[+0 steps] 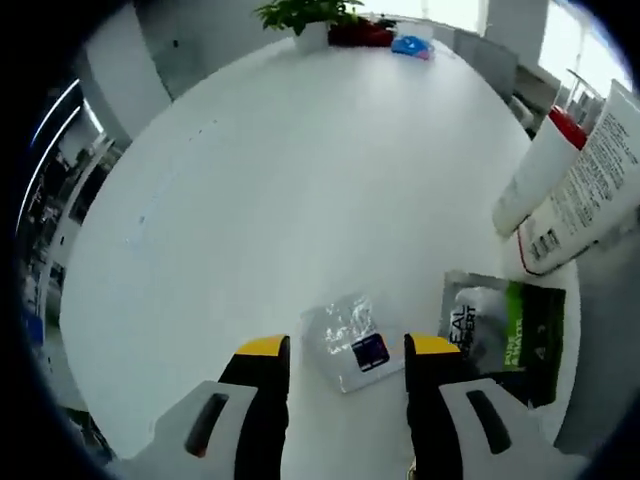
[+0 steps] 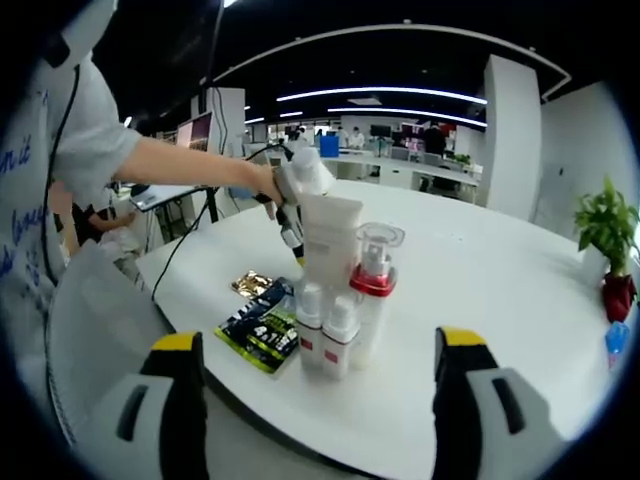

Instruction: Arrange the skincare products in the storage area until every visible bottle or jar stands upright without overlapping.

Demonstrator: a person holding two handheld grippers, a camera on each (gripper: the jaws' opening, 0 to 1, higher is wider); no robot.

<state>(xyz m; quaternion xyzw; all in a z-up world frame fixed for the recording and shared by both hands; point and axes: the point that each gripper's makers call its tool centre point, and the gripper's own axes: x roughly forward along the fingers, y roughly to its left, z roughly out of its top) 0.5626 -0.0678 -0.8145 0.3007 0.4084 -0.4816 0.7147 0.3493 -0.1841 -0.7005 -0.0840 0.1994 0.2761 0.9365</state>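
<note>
— Claws first: how do mine stand?

— Your left claw [image 1: 347, 368] is released, jaws spread wide over the white counter [image 1: 300, 180], gripping nothing. A small clear sachet [image 1: 347, 343] lies flat on the counter between its tips. Your right claw [image 2: 318, 355] is released too, hovering apart from everything.

— And the skincare products?

— In your right gripper view they cluster at the centre: a tall white tube [image 2: 328, 240] upright, a clear-capped pump bottle [image 2: 372, 290] with a red collar at its 3 o'clock, and two small white bottles [image 2: 326, 330] in front, touching side by side. A dark green sachet [image 2: 262, 335] lies flat at their 9 o'clock, with a gold packet [image 2: 257, 284] beyond it. In your left gripper view the tubes sit at 3 o'clock and the green sachet at 4 o'clock. A potted plant [image 2: 605, 250] stands well apart at 3 o'clock.
</note>
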